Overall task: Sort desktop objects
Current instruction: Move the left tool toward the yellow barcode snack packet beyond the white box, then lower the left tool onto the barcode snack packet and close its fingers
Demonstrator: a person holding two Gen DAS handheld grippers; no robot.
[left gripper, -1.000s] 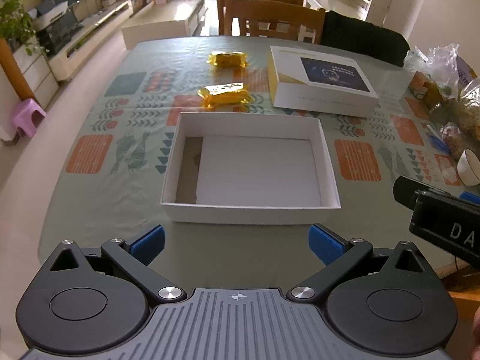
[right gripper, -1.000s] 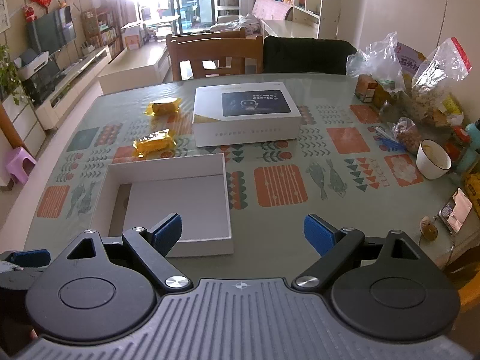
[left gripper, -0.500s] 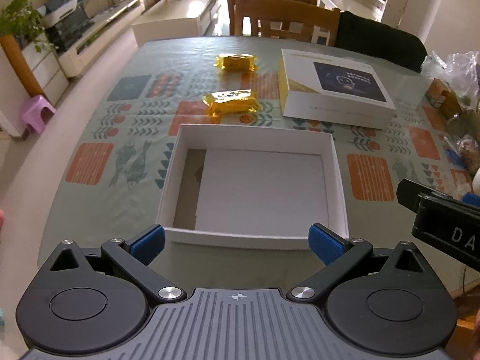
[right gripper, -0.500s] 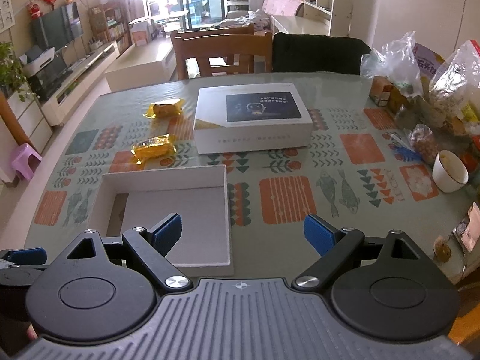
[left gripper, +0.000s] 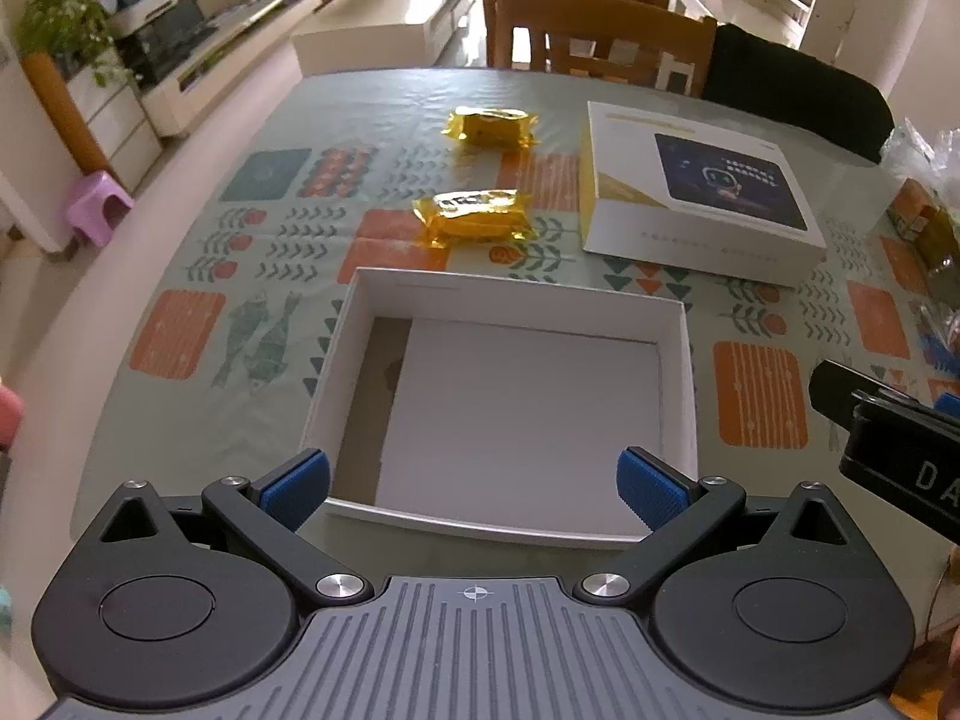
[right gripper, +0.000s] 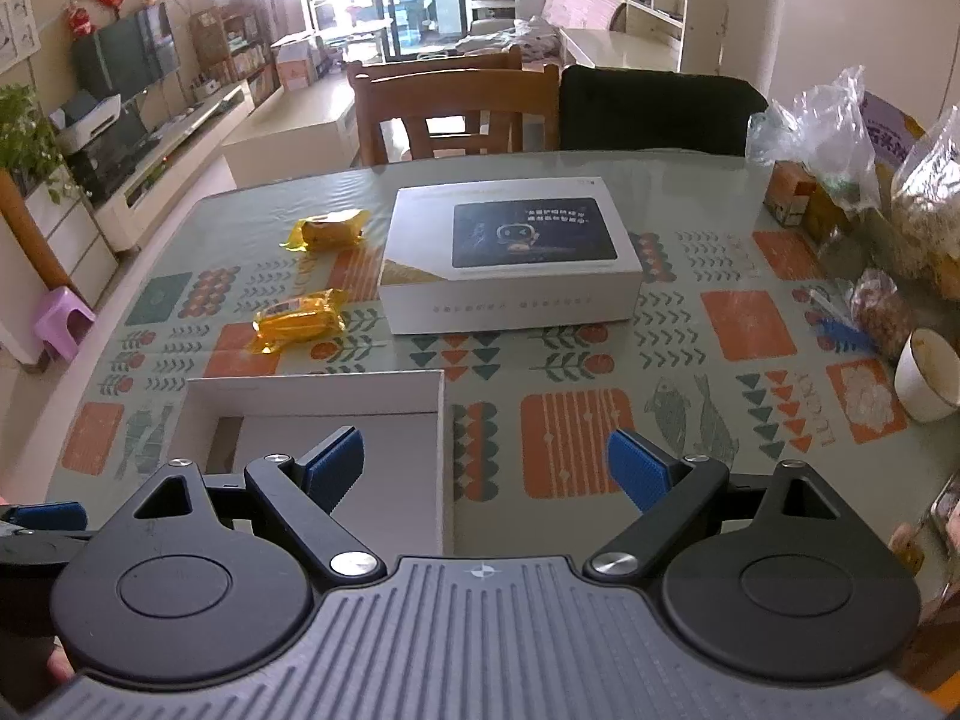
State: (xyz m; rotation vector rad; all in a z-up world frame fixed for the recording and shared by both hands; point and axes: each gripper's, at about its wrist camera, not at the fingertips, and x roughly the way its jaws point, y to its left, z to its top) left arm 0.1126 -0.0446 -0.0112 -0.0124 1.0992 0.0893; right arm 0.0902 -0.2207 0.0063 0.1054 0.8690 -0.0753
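An open white box (left gripper: 678, 372) sits on the patterned table, empty inside; it also shows in the right wrist view (right gripper: 312, 387). Two yellow wrapped snack packs lie beyond it, the near pack (left gripper: 474, 217) (right gripper: 300, 319) and the far pack (left gripper: 489, 126) (right gripper: 329, 228). A closed white product box (left gripper: 696, 189) (right gripper: 510, 252) lies to their right. My left gripper (left gripper: 474, 489) is open and empty above the white box's near edge. My right gripper (right gripper: 485, 471) is open and empty, over the table right of the white box.
Plastic bags of food (right gripper: 840, 144), snack packets and a white bowl (right gripper: 927, 375) crowd the table's right side. Wooden chairs (right gripper: 456, 108) and a black chair (right gripper: 654, 111) stand at the far edge. The right gripper's body (left gripper: 900, 450) shows at the left view's right edge.
Both grippers have moved forward over the table; the left one now reaches over the white box's near edge. Both stay open. No object has moved.
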